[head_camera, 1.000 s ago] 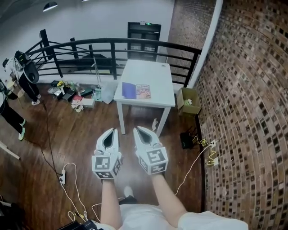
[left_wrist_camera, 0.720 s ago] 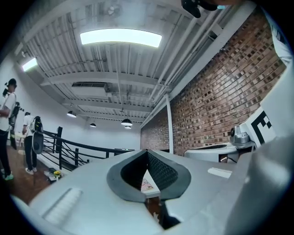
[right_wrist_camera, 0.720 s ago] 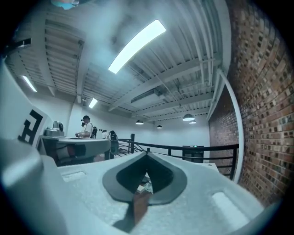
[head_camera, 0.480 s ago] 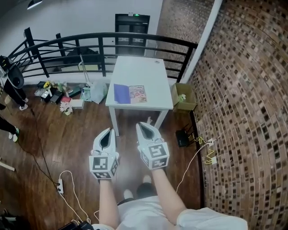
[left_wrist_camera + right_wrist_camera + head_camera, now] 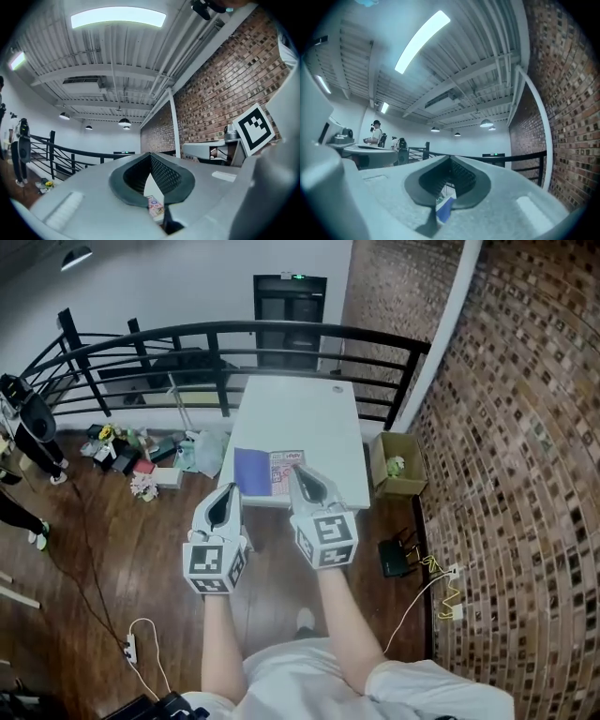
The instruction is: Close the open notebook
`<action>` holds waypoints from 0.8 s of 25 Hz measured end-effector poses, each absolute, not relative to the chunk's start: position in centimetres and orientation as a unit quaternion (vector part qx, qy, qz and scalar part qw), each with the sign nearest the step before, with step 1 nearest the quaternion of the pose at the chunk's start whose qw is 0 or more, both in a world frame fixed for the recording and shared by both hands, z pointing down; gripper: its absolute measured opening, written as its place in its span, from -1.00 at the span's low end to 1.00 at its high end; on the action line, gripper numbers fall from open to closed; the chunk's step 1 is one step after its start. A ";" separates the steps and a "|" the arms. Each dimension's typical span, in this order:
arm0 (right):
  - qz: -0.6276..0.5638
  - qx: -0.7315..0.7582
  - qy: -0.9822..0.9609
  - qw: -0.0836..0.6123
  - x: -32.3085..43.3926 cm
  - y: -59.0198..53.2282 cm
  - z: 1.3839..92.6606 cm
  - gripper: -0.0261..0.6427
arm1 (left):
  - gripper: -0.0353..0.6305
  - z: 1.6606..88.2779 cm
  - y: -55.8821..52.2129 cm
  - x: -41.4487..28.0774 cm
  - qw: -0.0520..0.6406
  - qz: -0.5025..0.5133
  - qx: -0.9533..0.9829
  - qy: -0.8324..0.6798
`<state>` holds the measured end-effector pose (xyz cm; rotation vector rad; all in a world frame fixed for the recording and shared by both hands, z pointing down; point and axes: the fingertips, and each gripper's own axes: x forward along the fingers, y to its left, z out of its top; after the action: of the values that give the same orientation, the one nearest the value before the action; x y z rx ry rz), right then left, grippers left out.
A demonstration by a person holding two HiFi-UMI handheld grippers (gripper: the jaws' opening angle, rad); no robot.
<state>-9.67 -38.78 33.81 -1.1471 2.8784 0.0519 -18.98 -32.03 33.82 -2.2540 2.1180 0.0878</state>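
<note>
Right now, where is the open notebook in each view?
Head view: notebook on the white table's near edge, centre.
Left gripper view: printed page sliver, bottom centre.
Right gripper view: blue page sliver, bottom centre.
Shared landmark: the black railing.

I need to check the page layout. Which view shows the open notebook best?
The head view: the notebook lies open on the white table, both pages visible. The left gripper view shows only a printed sliver; the right gripper view, a blue sliver.
</note>
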 end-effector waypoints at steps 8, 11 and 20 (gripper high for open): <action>-0.026 -0.361 0.932 0.012 -9.4 -47.9 36.7 -0.94 | -0.84 36.0 -40.2 -19.7 0.004 0.007 -0.710 0.704; -0.035 -0.346 0.938 0.001 -11.2 -49.8 37.8 -0.94 | -0.84 36.6 -43.2 -20.8 -0.007 0.010 -0.714 0.701; 0.002 -0.358 0.934 0.009 -16.1 -60.2 34.2 -0.94 | -0.84 34.5 -55.1 -24.8 0.019 0.023 -0.753 0.658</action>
<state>-16.07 -60.24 34.17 -1.1192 2.9170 0.0078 -24.78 -55.13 34.48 -2.3370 2.0424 0.0729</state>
